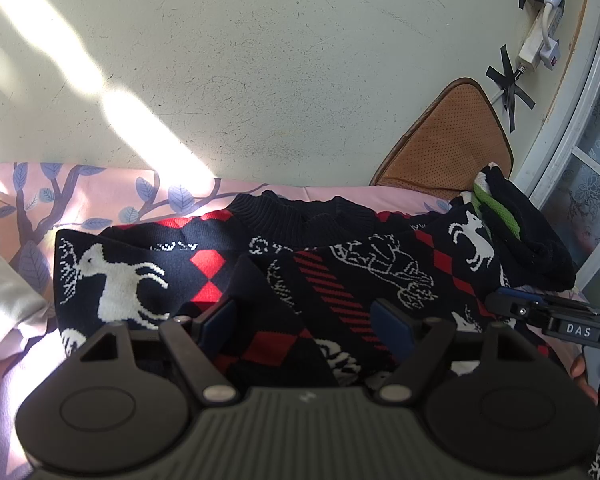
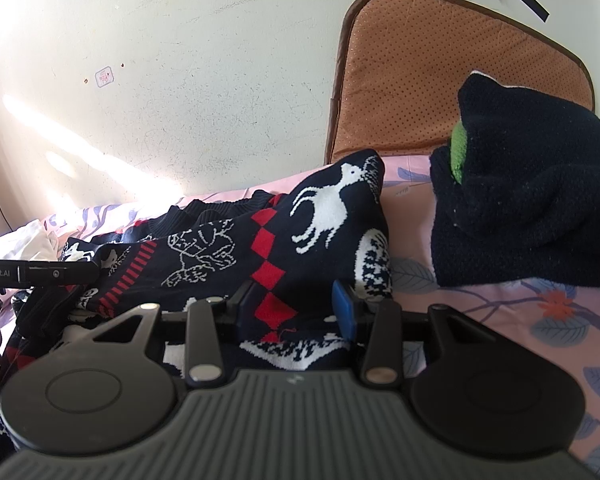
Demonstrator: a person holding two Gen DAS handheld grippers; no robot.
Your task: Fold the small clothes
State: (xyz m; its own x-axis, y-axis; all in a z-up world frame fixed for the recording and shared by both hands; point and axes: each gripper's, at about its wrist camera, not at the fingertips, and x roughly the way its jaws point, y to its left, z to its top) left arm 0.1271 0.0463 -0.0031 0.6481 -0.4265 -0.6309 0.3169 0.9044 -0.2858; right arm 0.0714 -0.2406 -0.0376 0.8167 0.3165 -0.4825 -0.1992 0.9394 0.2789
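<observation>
Black grippers [image 1: 306, 322] with blue-padded fingers [image 2: 342, 306] (lettered "DAS").

The sweater [image 1: 300, 272] across the middle of the left wrist view is navy-black, knitted with white deer, white outlined figures, red diamonds and red diagonal stripes. The bedsheet [image 1: 100, 192] at centre left is pink, printed with blue-violet leaves on dark branches; at lower right of the right wrist view it also carries an orange flower. The cushion [image 2: 440, 72] at upper right is perforated orange-tan with brown piping. The fleece garment [image 2: 532, 200] at right is black with a bright green patch. The wall [image 1: 280, 80] is pale cream.
</observation>
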